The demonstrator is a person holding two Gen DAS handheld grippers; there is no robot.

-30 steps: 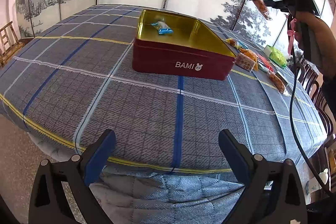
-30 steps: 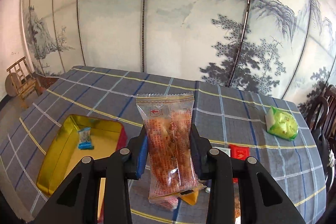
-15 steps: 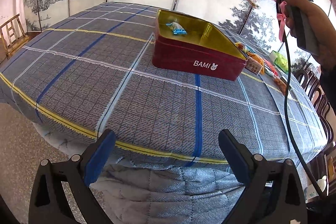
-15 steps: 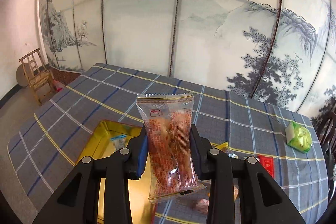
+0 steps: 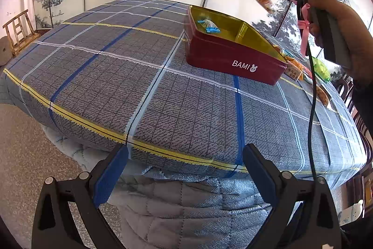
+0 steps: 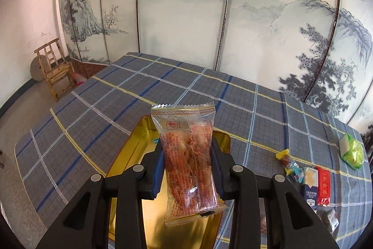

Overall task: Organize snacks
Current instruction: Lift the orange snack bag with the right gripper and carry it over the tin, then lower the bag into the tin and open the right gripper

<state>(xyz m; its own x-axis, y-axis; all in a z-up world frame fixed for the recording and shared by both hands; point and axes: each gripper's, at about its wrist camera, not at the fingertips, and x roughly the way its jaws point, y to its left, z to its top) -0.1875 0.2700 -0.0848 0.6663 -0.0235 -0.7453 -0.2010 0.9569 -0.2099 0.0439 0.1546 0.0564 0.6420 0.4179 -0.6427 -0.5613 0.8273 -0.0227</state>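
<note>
Plaid tablecloth (image 5: 163,95) bears the tin (image 5: 233,57); right gripper (image 6: 188,169) clamps a snack packet (image 6: 188,155) above it, left gripper (image 5: 184,162) gapes empty.

Clear orange-snack packet (image 6: 190,162) upright above red-gold tin (image 5: 235,55) — tin holds blue candy (image 5: 209,27), perhaps two.

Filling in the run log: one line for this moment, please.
right gripper: shut on snack packet, above red tin | left gripper: open, empty | tin holds blue candy
</note>
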